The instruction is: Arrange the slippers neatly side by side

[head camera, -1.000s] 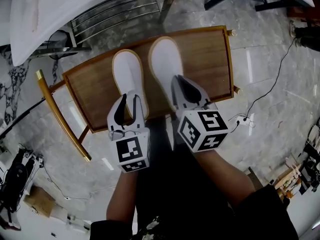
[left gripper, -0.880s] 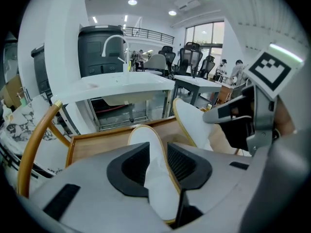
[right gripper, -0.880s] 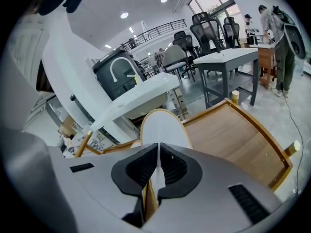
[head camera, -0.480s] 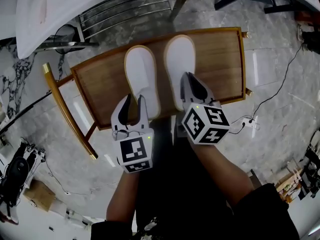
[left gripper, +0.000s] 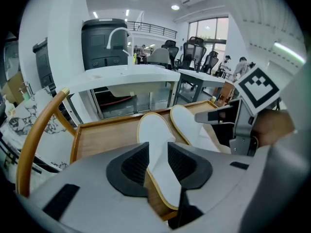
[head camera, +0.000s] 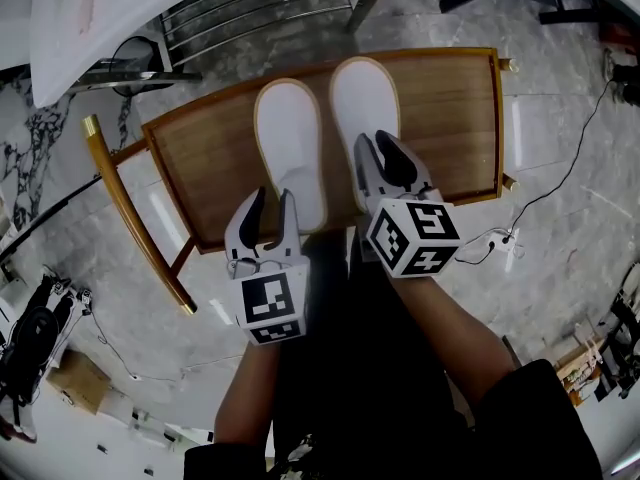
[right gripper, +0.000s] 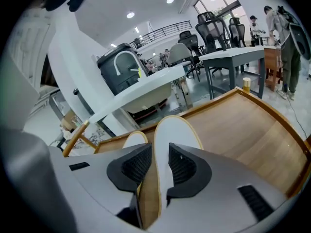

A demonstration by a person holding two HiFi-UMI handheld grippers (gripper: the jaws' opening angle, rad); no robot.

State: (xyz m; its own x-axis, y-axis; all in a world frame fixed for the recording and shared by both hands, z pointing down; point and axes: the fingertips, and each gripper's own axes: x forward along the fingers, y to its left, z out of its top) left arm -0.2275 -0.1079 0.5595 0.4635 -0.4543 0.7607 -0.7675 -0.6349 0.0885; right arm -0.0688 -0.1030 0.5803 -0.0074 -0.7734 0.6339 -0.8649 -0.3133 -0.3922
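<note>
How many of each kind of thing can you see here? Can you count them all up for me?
White slippers: 2
Grippers: 2
Wooden chair: 1
Total: 5

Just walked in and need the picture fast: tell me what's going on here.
A person holds a tool in each hand over a wooden tray where two white slippers lie side by side. The left tool stands open over the heel of the left slipper. The right tool has just been opening its jaws, with the heel of the right slipper between them.
</note>
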